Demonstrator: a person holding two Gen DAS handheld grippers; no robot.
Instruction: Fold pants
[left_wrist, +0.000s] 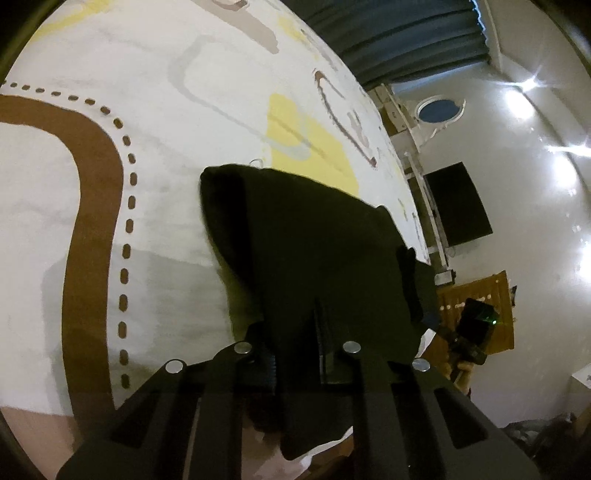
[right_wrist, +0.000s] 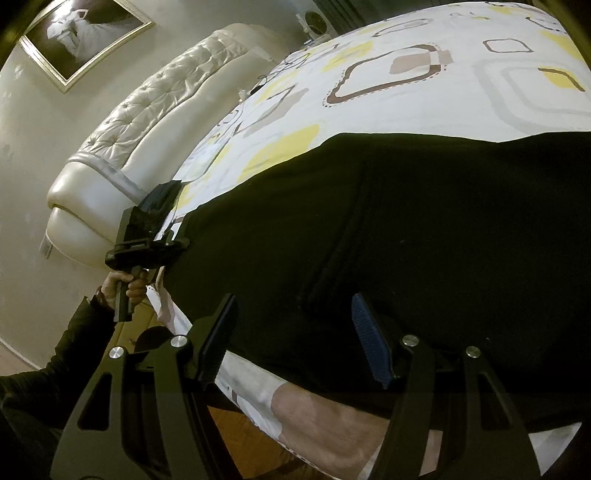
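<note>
The black pants (left_wrist: 314, 240) lie on the patterned bedsheet (left_wrist: 166, 166) near the bed's edge. In the left wrist view, my left gripper (left_wrist: 295, 347) is shut on the near edge of the pants, with cloth bunched between the fingers. In the right wrist view the pants (right_wrist: 424, 229) spread wide across the bed. My right gripper (right_wrist: 295, 332) is open, its fingers on either side of the pants' near edge. The left gripper (right_wrist: 147, 243) also shows there, held in a hand at the pants' left end.
The bed has a padded cream headboard (right_wrist: 155, 122) to the left. A framed picture (right_wrist: 85, 33) hangs on the wall. A dark screen (left_wrist: 458, 203) and a wooden cabinet (left_wrist: 476, 306) stand beyond the bed. Wooden floor (right_wrist: 236, 417) lies below the bed's edge.
</note>
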